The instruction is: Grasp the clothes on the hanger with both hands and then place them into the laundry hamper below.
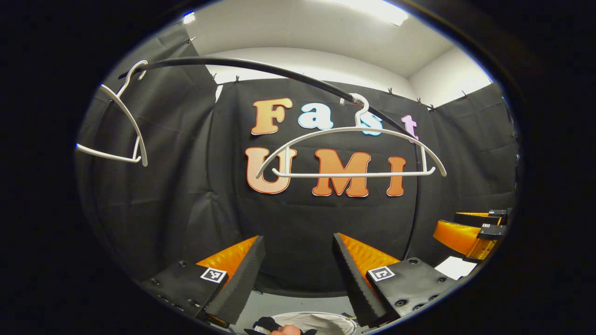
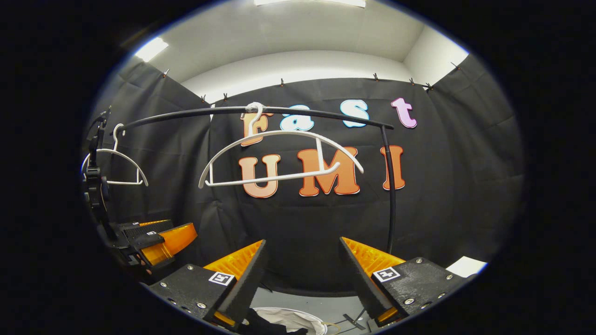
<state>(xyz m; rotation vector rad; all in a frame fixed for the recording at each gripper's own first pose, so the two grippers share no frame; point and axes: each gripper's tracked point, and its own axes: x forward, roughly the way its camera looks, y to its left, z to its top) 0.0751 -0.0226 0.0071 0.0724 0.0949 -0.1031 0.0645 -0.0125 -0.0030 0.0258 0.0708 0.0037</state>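
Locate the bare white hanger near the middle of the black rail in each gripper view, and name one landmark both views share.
Left gripper view: hanger right of centre, upper half.
Right gripper view: hanger left of centre, upper half.
Shared landmark: black rail it hooks over.

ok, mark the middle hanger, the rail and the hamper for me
middle hanger [image 2: 274, 178]: right gripper view, on its bottom bar.
rail [image 1: 260, 67]: left gripper view, on the black curved tube.
hamper [image 1: 316, 319]: left gripper view, on its white inside wall.

Black curved rail [image 2: 298, 110] on upright pole [image 2: 392, 195]; ceiling light [image 1: 372, 9] lit.
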